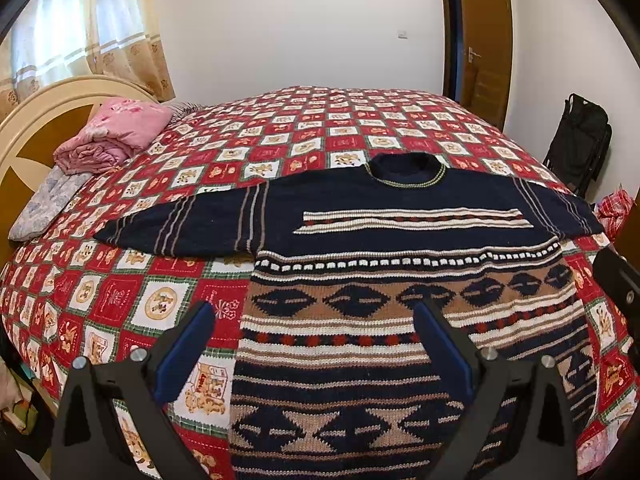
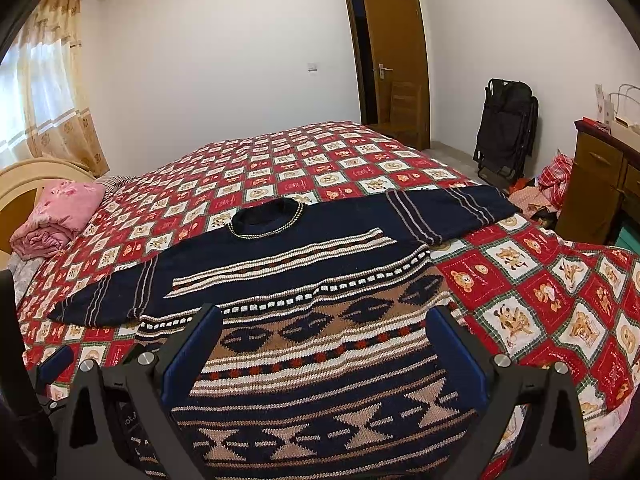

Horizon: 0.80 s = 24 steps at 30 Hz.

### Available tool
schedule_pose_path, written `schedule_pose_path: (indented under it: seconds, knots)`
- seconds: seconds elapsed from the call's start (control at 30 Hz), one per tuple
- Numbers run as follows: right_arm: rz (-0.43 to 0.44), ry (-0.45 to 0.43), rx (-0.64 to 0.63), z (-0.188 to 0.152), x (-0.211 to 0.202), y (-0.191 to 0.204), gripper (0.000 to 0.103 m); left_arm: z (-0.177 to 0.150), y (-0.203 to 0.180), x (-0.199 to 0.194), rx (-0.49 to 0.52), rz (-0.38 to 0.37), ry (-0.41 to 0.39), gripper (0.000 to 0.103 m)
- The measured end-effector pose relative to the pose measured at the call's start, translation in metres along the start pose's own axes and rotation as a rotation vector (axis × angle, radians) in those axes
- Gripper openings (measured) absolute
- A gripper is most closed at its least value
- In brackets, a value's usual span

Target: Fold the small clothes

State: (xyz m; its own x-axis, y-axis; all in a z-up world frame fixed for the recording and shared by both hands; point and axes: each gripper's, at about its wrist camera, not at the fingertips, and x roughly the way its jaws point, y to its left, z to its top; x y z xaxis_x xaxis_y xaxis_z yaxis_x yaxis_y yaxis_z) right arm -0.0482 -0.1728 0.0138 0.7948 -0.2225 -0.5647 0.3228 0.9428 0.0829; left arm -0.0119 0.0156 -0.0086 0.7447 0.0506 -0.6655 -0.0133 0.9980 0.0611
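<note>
A navy knitted sweater [image 1: 400,248] with brown, white and red patterned bands lies flat on the bed, front up, collar far from me, both sleeves spread out sideways. It also shows in the right wrist view [image 2: 304,280]. My left gripper [image 1: 314,316] is open and empty, hovering above the sweater's lower left part, near its left side edge. My right gripper [image 2: 326,320] is open and empty above the sweater's lower right part. The sweater's hem is hidden below both views.
The bed has a red and white checked bedspread [image 1: 280,136]. A folded pink quilt [image 1: 116,132] lies by the cream headboard [image 1: 36,108]. A black folded chair [image 2: 506,128], a wooden cabinet [image 2: 600,184] and clothes on the floor [image 2: 554,176] stand right of the bed.
</note>
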Motion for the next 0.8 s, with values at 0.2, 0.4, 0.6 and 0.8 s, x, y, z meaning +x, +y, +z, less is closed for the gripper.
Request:
schedule_pose_path:
  seconds: [0.2, 0.4, 0.6, 0.8]
  knots:
    - [-0.002, 0.008, 0.003, 0.0, 0.002, -0.003, 0.102, -0.004, -0.002, 0.001, 0.004, -0.003, 0.007, 0.101]
    - [-0.011, 0.017, -0.001, 0.001, 0.006, -0.005, 0.102, -0.003, -0.009, 0.002, 0.008, -0.003, 0.014, 0.101]
    - [-0.012, 0.034, 0.007, 0.001, 0.014, -0.009, 0.102, -0.001, -0.013, 0.006, 0.007, -0.002, 0.027, 0.101]
    - [-0.006, 0.057, 0.006, 0.0, 0.023, -0.01, 0.102, 0.0, -0.017, 0.012, 0.009, 0.0, 0.042, 0.101]
